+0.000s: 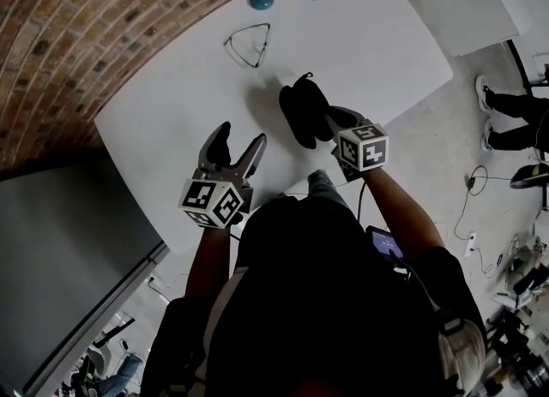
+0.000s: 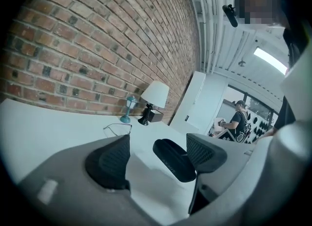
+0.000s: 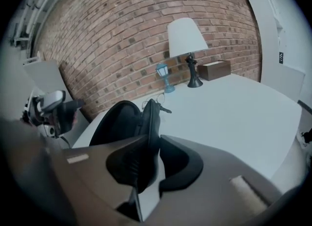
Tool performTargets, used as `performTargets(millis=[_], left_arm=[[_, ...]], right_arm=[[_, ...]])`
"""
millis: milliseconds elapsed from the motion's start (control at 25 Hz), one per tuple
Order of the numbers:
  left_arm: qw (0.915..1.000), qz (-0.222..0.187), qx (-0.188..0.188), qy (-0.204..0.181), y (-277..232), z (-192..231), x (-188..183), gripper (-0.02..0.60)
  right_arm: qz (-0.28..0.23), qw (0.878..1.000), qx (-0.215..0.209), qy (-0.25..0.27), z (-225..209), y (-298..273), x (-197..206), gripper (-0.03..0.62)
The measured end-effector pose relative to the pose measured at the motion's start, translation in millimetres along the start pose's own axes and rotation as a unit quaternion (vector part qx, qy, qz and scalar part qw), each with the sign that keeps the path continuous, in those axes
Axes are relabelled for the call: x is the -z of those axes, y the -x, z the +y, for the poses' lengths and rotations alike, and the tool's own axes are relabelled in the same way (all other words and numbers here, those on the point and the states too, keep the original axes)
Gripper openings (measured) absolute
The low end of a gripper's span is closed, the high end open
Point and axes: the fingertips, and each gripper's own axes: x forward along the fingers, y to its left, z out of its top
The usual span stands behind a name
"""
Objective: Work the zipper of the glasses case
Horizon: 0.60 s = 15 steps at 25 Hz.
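One glasses case (image 1: pixel 302 112), one lamp (image 3: pixel 186 37)

Head view is looking steeply down from above glasses case (image 1: pixel 302 112), well clear of it; I'm getting most of white table (image 1: pixel 171 147) round case. Left gripper view is looking low across table from just short of case, facing brick wall (image 2: pixel 97 39) behind case. Right gripper view is sitting right against case, facing same wall. All three are sharing case and lamp (image 3: pixel 186 44) beyond it.
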Motion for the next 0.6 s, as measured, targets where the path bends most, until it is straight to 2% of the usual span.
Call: performTargets(millis=[200, 400, 480, 600], left_arm=[[0.9980, -0.011, 0.042, 0.047, -18, -8, -7, 0.365], [0.9920, -0.018, 0.104, 0.070, -37, -28, -15, 0.364], [0.9845, -0.021, 0.146, 0.095, -43, -42, -22, 0.364], [0.9662, -0.020, 0.217, 0.138, -47, -66, -34, 0.364]], right_arm=[[-0.049, 0.997, -0.061, -0.020, 16, 24, -37, 0.054], [-0.091, 0.991, -0.100, -0.023, 30, 47, -67, 0.055], [-0.109, 0.985, -0.130, -0.024, 38, 57, -78, 0.054], [-0.130, 0.975, -0.177, -0.031, 49, 72, -89, 0.054]])
